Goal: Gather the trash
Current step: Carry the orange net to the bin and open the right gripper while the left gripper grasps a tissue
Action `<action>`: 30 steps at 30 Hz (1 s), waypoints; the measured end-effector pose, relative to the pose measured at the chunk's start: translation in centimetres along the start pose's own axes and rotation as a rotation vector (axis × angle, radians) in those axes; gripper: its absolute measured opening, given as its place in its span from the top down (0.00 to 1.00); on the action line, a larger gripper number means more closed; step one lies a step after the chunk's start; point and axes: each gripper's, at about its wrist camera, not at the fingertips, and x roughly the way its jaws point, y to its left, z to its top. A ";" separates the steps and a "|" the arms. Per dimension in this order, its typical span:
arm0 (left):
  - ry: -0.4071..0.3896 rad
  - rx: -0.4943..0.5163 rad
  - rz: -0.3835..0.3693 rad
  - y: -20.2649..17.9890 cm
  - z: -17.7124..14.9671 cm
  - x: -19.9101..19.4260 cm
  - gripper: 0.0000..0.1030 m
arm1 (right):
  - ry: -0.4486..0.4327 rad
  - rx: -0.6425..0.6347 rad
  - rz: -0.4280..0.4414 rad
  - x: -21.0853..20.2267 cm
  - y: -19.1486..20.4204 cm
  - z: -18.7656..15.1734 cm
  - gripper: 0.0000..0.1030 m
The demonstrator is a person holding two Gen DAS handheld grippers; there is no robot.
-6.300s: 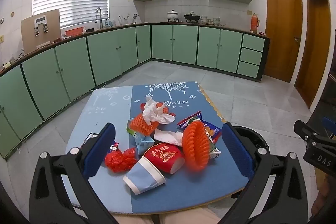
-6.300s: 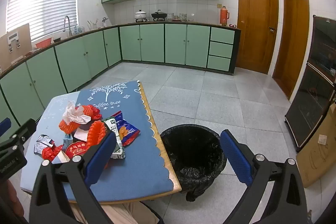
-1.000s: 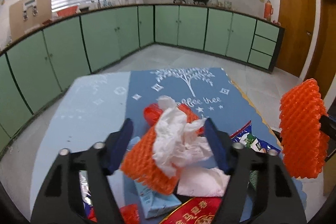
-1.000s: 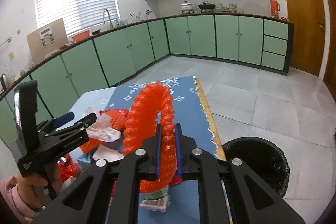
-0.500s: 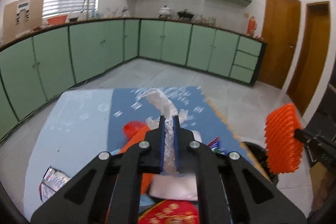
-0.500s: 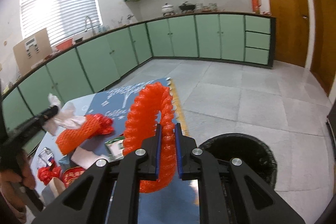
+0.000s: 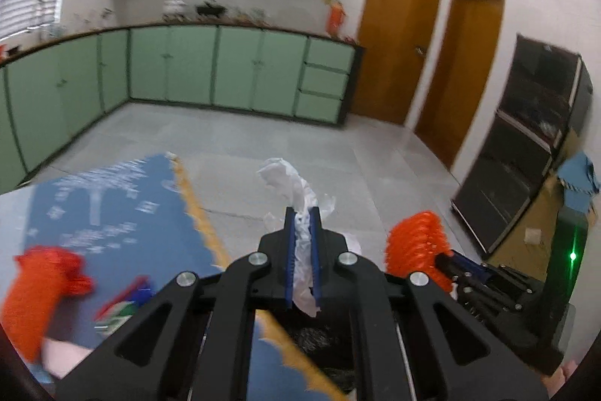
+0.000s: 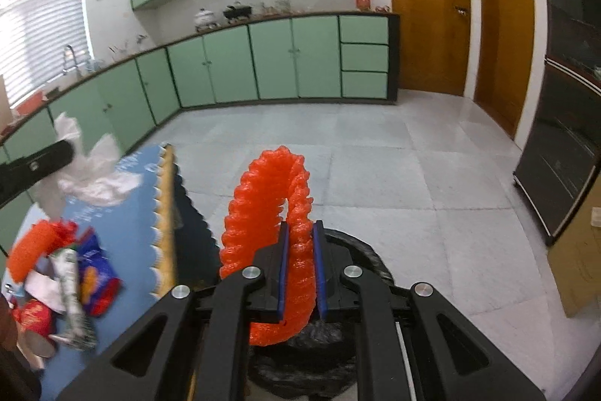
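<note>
Over the black-lined trash bin (image 8: 360, 250), right gripper (image 8: 299, 269) pinches the orange foam net (image 8: 263, 205); left gripper (image 7: 301, 250) is clamped on a white crumpled tissue (image 7: 289, 186) past the bench (image 7: 112, 213) edge; remaining wrappers (image 8: 75, 273) lie on the bench.

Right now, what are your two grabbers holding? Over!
Left gripper shut on white tissue. Right gripper shut on orange foam net. Black trash bin right below, nothing blocking.
</note>
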 end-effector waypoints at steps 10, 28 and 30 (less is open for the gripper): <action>0.186 0.004 -0.055 -1.6 -2.8 8.5 0.84 | 0.100 0.048 -0.029 5.0 -3.4 -2.0 0.86; 0.020 -0.084 0.092 4.5 -0.6 -1.5 0.41 | 0.025 -0.013 -0.003 1.4 0.9 -0.3 0.42; -0.002 -0.096 0.163 6.2 -1.1 -3.8 0.40 | -0.008 -0.029 0.035 0.0 2.9 0.0 0.40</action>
